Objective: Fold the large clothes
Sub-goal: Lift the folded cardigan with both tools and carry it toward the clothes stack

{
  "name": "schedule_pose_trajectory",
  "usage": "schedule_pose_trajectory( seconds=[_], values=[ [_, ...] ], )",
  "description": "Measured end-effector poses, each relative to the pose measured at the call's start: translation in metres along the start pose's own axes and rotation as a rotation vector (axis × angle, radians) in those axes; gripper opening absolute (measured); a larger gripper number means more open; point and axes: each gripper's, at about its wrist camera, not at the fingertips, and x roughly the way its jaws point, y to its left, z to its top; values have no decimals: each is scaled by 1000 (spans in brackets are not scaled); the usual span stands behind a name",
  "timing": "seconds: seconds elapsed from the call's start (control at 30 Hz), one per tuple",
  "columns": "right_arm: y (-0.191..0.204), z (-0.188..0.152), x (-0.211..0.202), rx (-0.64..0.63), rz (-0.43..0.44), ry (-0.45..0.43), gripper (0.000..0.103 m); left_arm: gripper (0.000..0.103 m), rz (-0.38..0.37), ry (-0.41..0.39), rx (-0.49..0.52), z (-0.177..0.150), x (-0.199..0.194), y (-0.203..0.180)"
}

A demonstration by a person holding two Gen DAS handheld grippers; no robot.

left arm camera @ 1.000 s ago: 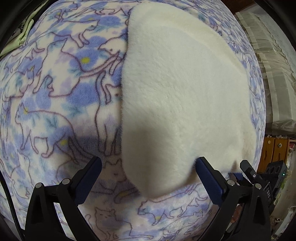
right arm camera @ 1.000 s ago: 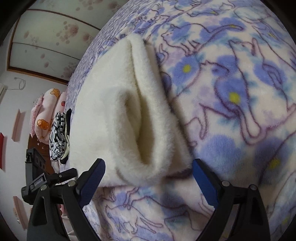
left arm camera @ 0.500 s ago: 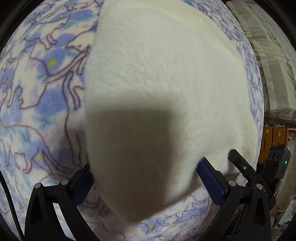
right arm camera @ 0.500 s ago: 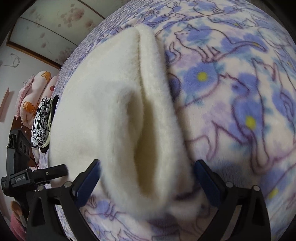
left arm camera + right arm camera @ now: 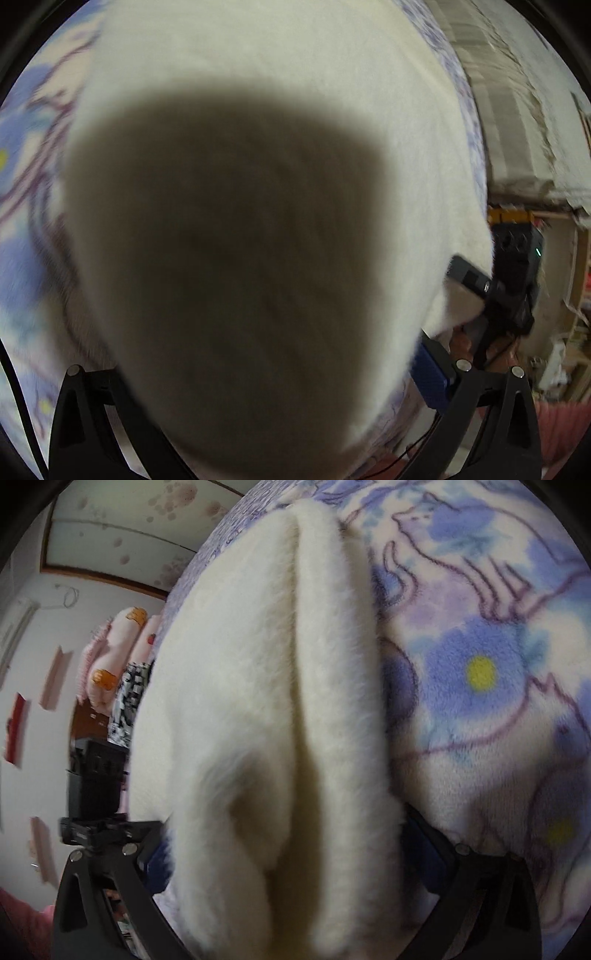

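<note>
The cream fleece garment (image 5: 266,709) is seen partly folded — between both spread claws (image 5: 284,853) (image 5: 266,373), not pinched; further folds remain.

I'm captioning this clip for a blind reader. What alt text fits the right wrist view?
A cream fleece garment, folded with a deep crease, fills the view between the wide-open right tongs. It lies on a blanket printed with cats and blue flowers; the left tongs show at its left edge.

We can't make out any readable text, labels or numbers anywhere here, it's all too blurry or too small.
</note>
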Motion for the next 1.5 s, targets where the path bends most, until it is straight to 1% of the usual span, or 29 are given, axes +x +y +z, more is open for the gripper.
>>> schedule_pose_trajectory(
  seconds=[0.1,0.2,0.3,0.43,0.53,0.63,0.67,0.73,0.77,0.8,0.83,0.87,0.9,0.93,0.97,1.0,1.03,1.07,1.13,1.17,1.23,1.3,1.33,1.4,1.43,1.5],
  values=[
    [-13,9,4,63,91,40,103,103,-46,33,40,8,5,4],
    [-19,16,7,88,145,91,103,103,-83,65,63,14,8,9],
    [-22,22,11,88,178,140,103,103,-108,89,78,19,11,12],
    [-23,30,18,121,177,189,103,103,-108,87,77,20,12,13],
    [-15,32,24,97,143,213,103,103,-94,74,55,20,12,14],
    [-6,31,24,60,129,216,103,103,-68,53,17,17,10,13],
    [-1,31,25,44,126,217,103,103,-56,45,1,16,10,12],
    [11,30,27,3,141,216,98,103,-24,27,-33,12,8,9],
    [17,30,28,-25,128,220,94,103,-3,16,-57,9,6,8],
    [26,29,29,-64,81,222,89,102,21,0,-87,6,4,6],
    [32,28,30,-92,39,223,86,101,40,-13,-108,4,2,5],
    [37,28,29,-109,13,212,80,100,71,-39,-131,-1,-1,1],
    [40,26,25,-117,1,189,72,98,101,-62,-143,-4,-3,-3],
    [42,25,21,-127,-4,171,68,96,136,-85,-152,-6,-6,-9],
    [45,23,17,-141,-9,142,59,95,176,-108,-165,-9,-8,-15],
    [48,21,12,-149,-11,111,54,93,233,-140,-187,-12,-11,-23],
    [50,18,9,-149,-16,88,53,89,273,-159,-199,-14,-12,-30],
    [52,15,6,-142,-24,69,51,87,333,-185,-199,-17,-14,-40],
    [55,7,-1,-152,-53,35,49,77,423,-230,-198,-24,-17,-58],
    [57,4,-5,-169,-70,19,49,75,454,-245,-205,-27,-19,-66],
    [66,-1,-12,-180,-89,-10,48,69,487,-264,-228,-33,-21,-75],
    [68,-9,-21,-177,-103,-30,47,68,496,-264,-247,-42,-24,-81],
    [69,-13,-25,-183,-110,-40,47,67,492,-267,-250,-52,-32,-75],
    [73,-25,-35,-198,-134,-70,47,66,474,-279,-257,-67,-35,-79],
    [79,-28,-37,-199,-145,-76,47,65,472,-279,-259,-83,-39,-76],
    [88,-41,-41,-195,-166,-71,46,64,477,-266,-264,-104,-45,-75]
  ],
)
